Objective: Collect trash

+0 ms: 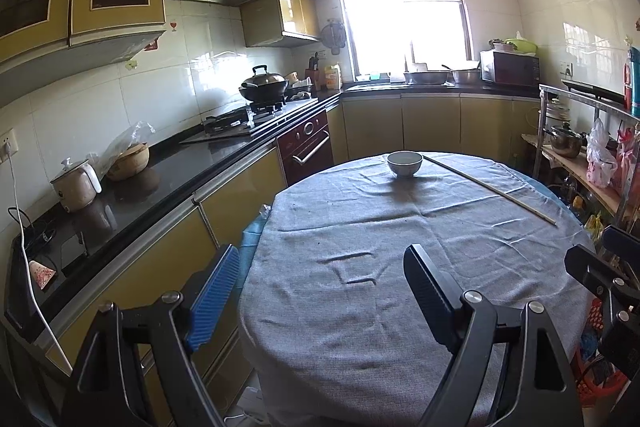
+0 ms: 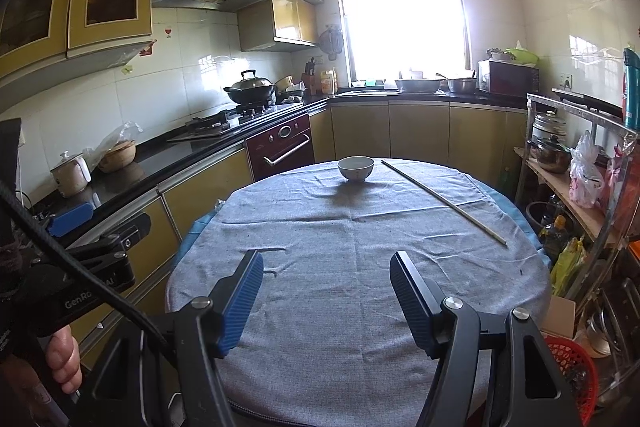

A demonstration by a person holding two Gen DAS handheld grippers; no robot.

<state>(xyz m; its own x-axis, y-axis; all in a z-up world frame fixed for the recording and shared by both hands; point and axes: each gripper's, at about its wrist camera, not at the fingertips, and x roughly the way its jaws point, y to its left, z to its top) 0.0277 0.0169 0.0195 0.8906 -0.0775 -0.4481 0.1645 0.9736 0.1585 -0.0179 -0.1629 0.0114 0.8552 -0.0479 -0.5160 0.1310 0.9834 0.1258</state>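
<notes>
A round table [image 1: 400, 267] [image 2: 340, 247] covered with a grey cloth lies ahead. A white bowl [image 1: 404, 163] [image 2: 355, 168] stands at its far side. A long thin stick [image 1: 488, 189] [image 2: 442, 201] lies diagonally on the cloth to the bowl's right. My left gripper [image 1: 320, 259] is open and empty above the table's near left edge. My right gripper [image 2: 326, 265] is open and empty above the table's near part. The left gripper also shows at the left of the right wrist view [image 2: 96, 227]. No loose trash shows on the cloth.
A black counter [image 1: 160, 179] with a small cooker, bagged pot, stove and wok runs along the left. A shelf rack [image 2: 580, 167] with pots and bags stands at the right. A red basket [image 2: 572, 371] sits on the floor at the lower right.
</notes>
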